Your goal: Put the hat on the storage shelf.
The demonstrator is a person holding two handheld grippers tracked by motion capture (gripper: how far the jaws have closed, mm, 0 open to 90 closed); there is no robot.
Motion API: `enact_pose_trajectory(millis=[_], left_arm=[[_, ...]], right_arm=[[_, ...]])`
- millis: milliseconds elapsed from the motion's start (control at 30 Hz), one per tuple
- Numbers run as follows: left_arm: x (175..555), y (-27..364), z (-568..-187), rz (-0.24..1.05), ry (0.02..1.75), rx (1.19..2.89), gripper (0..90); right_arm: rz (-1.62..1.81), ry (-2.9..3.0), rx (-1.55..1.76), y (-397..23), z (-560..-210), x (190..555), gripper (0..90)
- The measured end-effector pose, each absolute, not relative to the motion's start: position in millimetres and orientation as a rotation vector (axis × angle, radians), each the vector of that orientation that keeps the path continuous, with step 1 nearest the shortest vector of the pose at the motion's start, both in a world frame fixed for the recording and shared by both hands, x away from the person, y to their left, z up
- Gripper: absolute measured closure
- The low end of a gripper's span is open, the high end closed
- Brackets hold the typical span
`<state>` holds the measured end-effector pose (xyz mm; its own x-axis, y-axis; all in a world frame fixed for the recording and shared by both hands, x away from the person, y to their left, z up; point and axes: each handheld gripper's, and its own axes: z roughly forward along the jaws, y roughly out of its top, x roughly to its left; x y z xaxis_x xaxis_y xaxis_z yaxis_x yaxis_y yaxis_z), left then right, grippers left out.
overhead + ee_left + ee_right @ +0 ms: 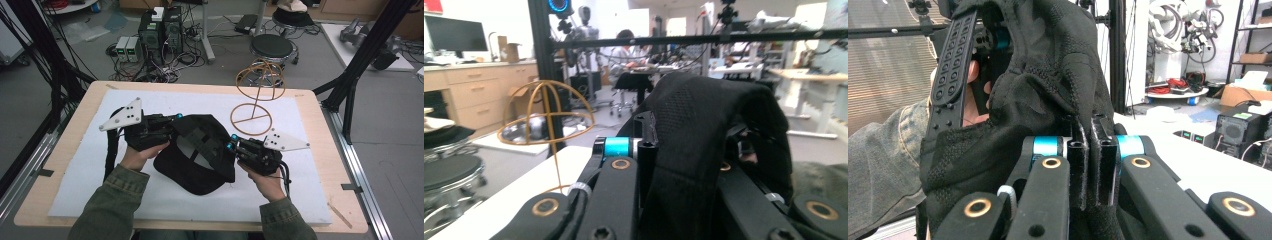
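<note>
Black cap pinched from both sides, wire hat stand waiting beyond.

Nearest, on the white mat point(75, 195), a black baseball cap point(197, 167) lying crown-up between two hand-held claws, brim toward the near edge, long axis running near to far. At its left flank, left gripper point(175, 120) clamped tight on the cap fabric point(704, 130), jaws nearly together with cloth draped over them. At its right flank, right gripper point(231, 142) likewise closed on the cap's edge point(1048, 100), jaws pressed together with a fold of mesh between. Farther back and to the right, just beyond the right gripper, an upright wire hat stand point(256, 90), dome-shaped top on a round base ring, apart from the cap. Likely lift and carry far-right onto that dome; right hand nearer the stand.
</note>
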<state>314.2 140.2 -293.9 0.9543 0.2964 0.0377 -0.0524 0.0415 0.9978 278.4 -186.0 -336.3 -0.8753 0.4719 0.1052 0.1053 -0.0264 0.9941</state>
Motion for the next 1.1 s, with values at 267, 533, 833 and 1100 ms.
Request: enact_pose_trajectory(millis=[267,533,833,1100], left_arm=[[315.2,139.7,-295.8,0.332,0.257,1.55,68.7],[313.6,138.9,-295.9,0.406,0.318,1.568,52.6],[309.8,147.5,-297.2,0.457,0.35,1.555,42.7],[302.8,166.1,-300.6,0.52,0.403,1.531,36.7]], right_arm=[[2.0,1.975,0.643,-191.7,-330.2,278.0,88.2],[2.053,1.912,0.726,-198.7,-326.2,278.8,88.1],[2.072,1.847,0.758,-205.4,-321.9,276.6,88.1],[2.061,1.804,0.789,-214.1,-318.8,276.1,87.9]])
